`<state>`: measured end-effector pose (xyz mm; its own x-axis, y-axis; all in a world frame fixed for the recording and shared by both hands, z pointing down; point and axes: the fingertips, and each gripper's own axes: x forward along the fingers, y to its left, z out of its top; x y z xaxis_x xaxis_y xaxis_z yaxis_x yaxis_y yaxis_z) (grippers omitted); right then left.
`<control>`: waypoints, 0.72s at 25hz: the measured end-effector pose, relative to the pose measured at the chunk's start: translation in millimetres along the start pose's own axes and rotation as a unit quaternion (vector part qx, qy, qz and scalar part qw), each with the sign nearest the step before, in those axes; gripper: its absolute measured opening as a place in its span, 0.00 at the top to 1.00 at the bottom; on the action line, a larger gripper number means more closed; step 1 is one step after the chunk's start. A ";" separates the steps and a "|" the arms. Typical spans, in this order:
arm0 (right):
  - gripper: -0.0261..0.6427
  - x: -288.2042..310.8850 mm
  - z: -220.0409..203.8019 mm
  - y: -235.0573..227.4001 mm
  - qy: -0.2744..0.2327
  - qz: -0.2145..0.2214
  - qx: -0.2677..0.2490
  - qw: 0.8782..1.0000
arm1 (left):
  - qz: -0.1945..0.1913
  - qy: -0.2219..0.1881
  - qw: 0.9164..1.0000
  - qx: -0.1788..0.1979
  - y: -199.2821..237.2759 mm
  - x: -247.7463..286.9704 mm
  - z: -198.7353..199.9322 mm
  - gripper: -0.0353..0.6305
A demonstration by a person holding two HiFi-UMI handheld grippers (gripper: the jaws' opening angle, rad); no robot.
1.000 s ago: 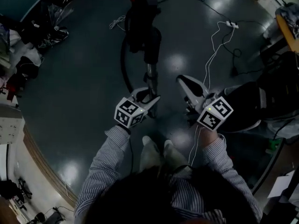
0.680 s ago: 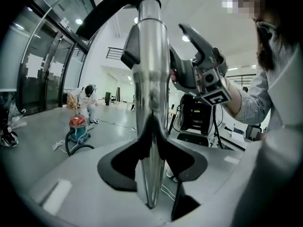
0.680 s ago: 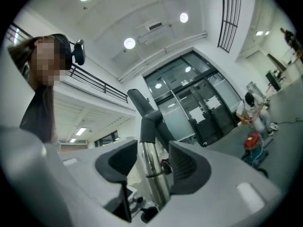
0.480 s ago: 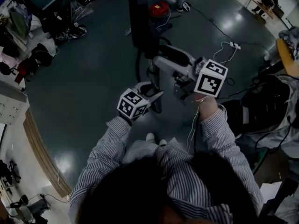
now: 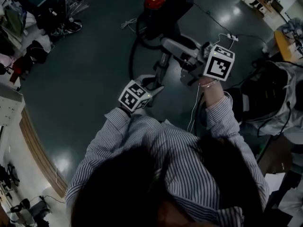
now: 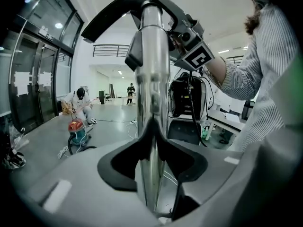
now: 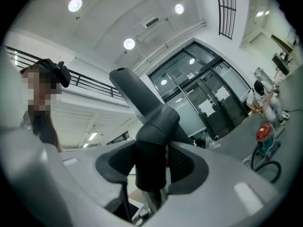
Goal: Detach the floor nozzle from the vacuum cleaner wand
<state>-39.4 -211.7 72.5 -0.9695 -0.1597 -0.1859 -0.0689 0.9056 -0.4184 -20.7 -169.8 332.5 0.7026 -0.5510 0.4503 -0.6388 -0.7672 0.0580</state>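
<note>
In the head view the chrome wand (image 5: pixel 163 63) slants up from the floor, with the black floor nozzle (image 5: pixel 173 8) lifted at its far end. My left gripper (image 5: pixel 154 86) is shut on the wand lower down. In the left gripper view the wand (image 6: pixel 152 79) runs between its pads (image 6: pixel 152 141), and the nozzle (image 6: pixel 118 13) sits on top. My right gripper (image 5: pixel 166 44) reaches across from the right. In the right gripper view its jaws (image 7: pixel 151 160) are closing on the nozzle's black neck (image 7: pixel 151 141), which fills the gap; the nozzle plate (image 7: pixel 135 96) rises above.
The red vacuum canister (image 5: pixel 154 1) stands on the dark floor beyond, its black hose (image 5: pixel 132 65) curving back toward me. A power strip with white cables (image 5: pixel 227 37) lies to the right. A dark bag (image 5: pixel 270 98) stands at right, clutter (image 5: pixel 42 22) at left. A person (image 6: pixel 78 100) crouches far off.
Both grippers rose, lifting the wand and nozzle. The right gripper, earlier apart at the wand's right, swung over to the nozzle neck.
</note>
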 end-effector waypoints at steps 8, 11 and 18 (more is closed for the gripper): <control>0.68 -0.3 -5.2 2.3 0.022 0.007 -0.009 1.000 | 0.009 -0.021 1.000 -0.021 -5.6 8.8 -1.1 0.68; 0.68 0.6 -1.6 7.6 0.029 0.024 -0.032 0.999 | 0.002 -0.031 0.999 -0.017 -6.0 7.7 3.8 0.68; 0.69 -10.0 28.0 11.5 -0.012 0.031 -0.042 0.999 | 0.012 -0.027 0.999 -0.023 -5.0 -1.1 -4.1 0.68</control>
<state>-23.9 -210.6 44.6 -0.9665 -0.1115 -0.2312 -0.0300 0.9437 -0.3295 -19.5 -164.0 335.3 0.7017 -0.5873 0.4034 -0.6689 -0.7380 0.0890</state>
